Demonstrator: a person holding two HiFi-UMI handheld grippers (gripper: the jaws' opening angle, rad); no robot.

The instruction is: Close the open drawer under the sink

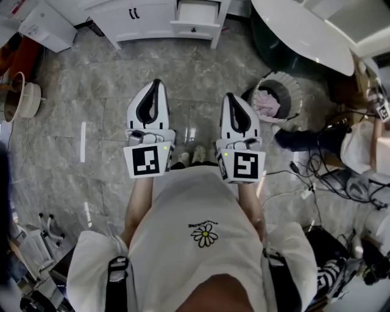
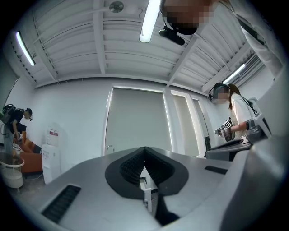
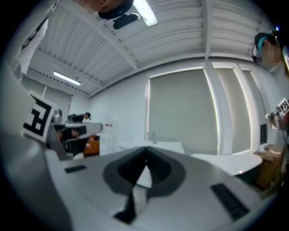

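Note:
The white sink cabinet (image 1: 143,21) stands at the far edge of the marble floor in the head view. Its drawer (image 1: 196,17), on the right side, is pulled out, and a small black handle shows on its front. My left gripper (image 1: 155,84) and right gripper (image 1: 232,97) are held side by side above the floor, well short of the cabinet and pointing towards it. The jaws of both are shut with nothing between them. In the right gripper view (image 3: 146,154) a faucet (image 3: 150,134) and the white counter show beyond the jaws. The left gripper view (image 2: 144,151) shows mostly wall and ceiling.
A waste bin (image 1: 278,96) holding pink cloth stands right of the right gripper. Behind it is a white oval top (image 1: 301,30). Cables (image 1: 317,173) lie on the floor at the right. A round bowl (image 1: 23,97) sits at the left. Other people stand off to both sides.

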